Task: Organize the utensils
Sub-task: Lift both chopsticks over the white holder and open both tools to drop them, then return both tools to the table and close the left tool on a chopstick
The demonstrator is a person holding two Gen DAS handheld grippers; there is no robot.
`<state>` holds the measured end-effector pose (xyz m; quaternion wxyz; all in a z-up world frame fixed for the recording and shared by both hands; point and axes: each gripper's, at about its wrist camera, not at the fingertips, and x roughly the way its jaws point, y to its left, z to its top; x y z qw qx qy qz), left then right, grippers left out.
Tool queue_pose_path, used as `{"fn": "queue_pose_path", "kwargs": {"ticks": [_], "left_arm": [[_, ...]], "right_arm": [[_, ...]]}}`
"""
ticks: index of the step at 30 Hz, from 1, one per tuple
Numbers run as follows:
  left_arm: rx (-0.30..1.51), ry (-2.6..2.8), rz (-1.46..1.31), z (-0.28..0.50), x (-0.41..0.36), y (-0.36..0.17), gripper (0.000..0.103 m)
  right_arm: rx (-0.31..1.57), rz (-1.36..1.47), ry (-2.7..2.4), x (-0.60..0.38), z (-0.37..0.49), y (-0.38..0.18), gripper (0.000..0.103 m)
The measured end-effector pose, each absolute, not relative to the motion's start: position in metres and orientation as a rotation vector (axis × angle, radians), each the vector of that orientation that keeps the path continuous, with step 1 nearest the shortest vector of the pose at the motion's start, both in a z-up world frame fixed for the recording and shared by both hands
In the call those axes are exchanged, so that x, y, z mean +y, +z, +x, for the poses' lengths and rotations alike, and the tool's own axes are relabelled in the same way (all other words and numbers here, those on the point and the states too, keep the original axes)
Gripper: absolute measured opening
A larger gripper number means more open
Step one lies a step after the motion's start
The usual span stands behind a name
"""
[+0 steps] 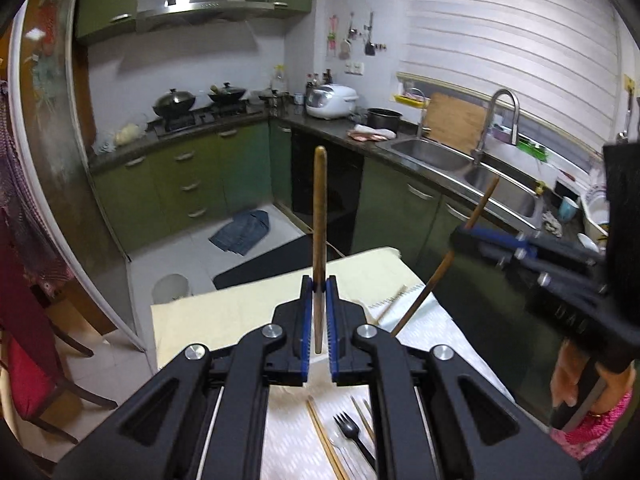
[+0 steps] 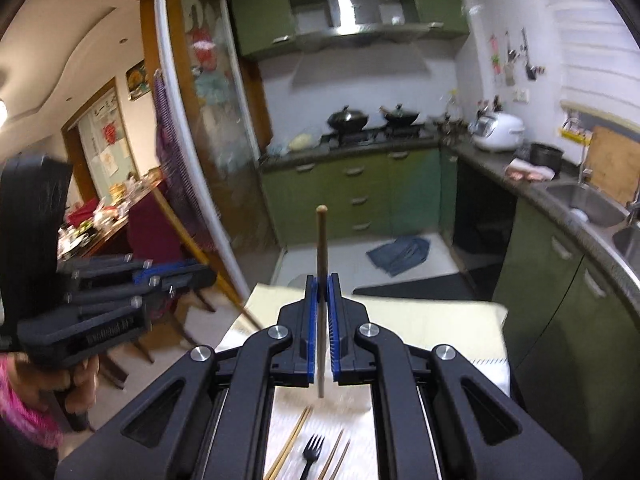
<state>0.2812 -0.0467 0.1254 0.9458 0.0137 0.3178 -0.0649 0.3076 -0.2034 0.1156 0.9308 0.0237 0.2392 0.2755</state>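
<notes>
Each hand-held gripper pinches one wooden chopstick: the left hand-held gripper (image 1: 319, 286) clamps the left chopstick (image 1: 320, 216) upright, the right hand-held gripper (image 2: 322, 286) the right chopstick (image 2: 321, 264). Below them a black fork (image 2: 311, 454) and loose chopsticks (image 2: 290, 446) lie on the worktop (image 1: 224, 312). Held by so thin a pinch, either stick could pivot or slip and drop.

Two held chopsticks (image 1: 320, 216) (image 2: 321, 264), one black fork (image 2: 313, 450), four lying chopsticks (image 2: 290, 446)

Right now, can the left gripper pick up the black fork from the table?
Probably not: the left gripper is shut on a wooden chopstick, raised above the table. The black fork lies uncovered below.
</notes>
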Motion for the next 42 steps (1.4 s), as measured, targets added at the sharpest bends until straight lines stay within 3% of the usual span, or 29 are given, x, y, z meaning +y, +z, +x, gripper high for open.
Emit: {"fn": "queue_pose_path", "kwargs": {"ticks": [7,19,23,29,32,35,42], "left_arm": [[0.687,-0.082,0.037,0.313,-0.039,0.091,0.007],[0.802,-0.068,0.060,0.326,-0.036,0.031,0.007],[0.795,-0.059,0.066,0.322,-0.038,0.030,0.031],[0.781,-0.070,0.067,0.311,-0.041,0.038,0.031],[0.767,-0.083,0.051,0.297,-0.041,0.041,0.042],[0.761,-0.105,0.046,0.277,-0.040,0.038,0.045],[0.966,-0.155,0.057,0.235,-0.047,-0.039,0.047]], "right_arm": [[0.470,0.081,0.496,-0.197,0.356,0.113,0.006],[0.637,-0.017,0.488,-0.169,0.384,0.014,0.007],[0.629,-0.028,0.492,-0.167,0.378,0.006,0.007],[0.594,-0.025,0.515,-0.171,0.356,0.022,0.009],[0.558,-0.012,0.535,-0.182,0.334,0.033,0.020],[0.553,-0.015,0.552,-0.196,0.309,0.033,0.020],[0.689,0.006,0.546,-0.232,0.269,-0.028,0.023]]}}
